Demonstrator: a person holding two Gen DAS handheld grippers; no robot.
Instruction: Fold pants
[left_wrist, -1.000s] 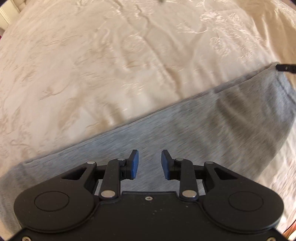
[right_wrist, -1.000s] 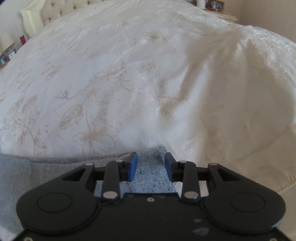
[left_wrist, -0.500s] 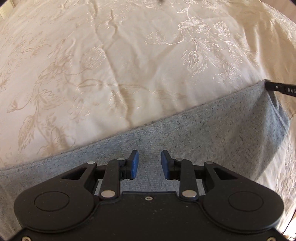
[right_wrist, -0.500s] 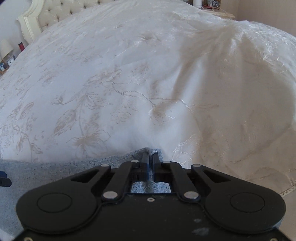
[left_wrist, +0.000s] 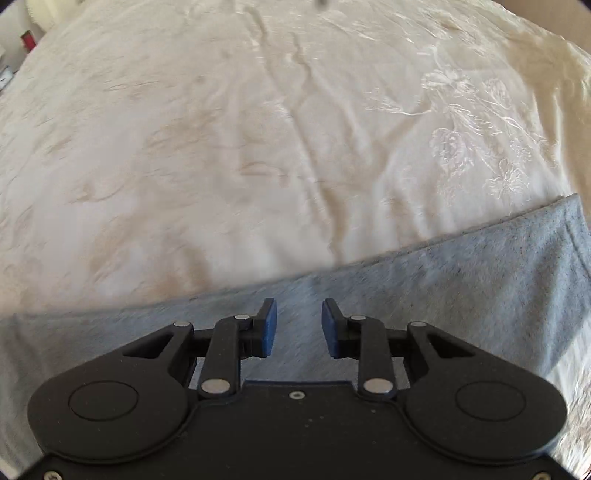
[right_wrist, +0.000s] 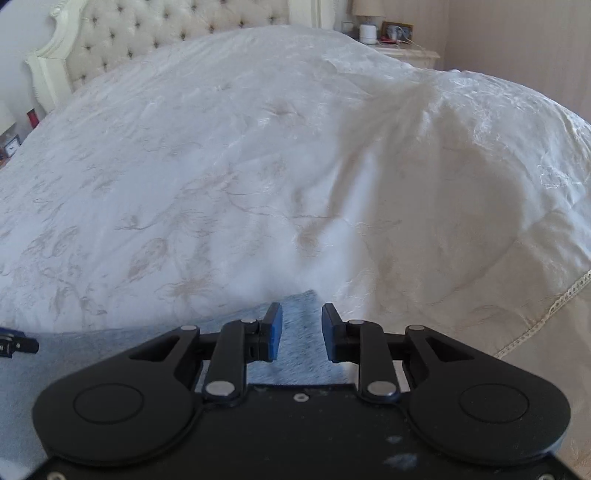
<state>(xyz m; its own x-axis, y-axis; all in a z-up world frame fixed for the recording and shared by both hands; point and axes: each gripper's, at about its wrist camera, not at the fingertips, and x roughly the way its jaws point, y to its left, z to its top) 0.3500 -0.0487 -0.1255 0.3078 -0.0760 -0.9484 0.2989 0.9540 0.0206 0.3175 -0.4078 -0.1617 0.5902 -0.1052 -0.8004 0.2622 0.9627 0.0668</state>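
Grey knit pants (left_wrist: 461, 280) lie flat on a cream bedspread (left_wrist: 221, 147), their long edge running across the left wrist view. My left gripper (left_wrist: 298, 325) hovers over the cloth, open, with nothing pinched between its blue pads. In the right wrist view the pants (right_wrist: 92, 362) end in a corner just ahead of my right gripper (right_wrist: 301, 325). Its jaws are opening and stand apart above that corner without pressing on it. The left gripper's black tip (right_wrist: 16, 345) shows at the far left edge of that view.
The embroidered bedspread (right_wrist: 258, 166) spreads wide beyond the pants and bulges at the right. A tufted headboard (right_wrist: 166, 40) stands at the back. A nightstand (right_wrist: 406, 50) with small items is at the back right.
My right gripper closed on the pants corner half a second ago, then opened again and rose a little. The left view has shifted over the cloth, and the right gripper's tip has left it.
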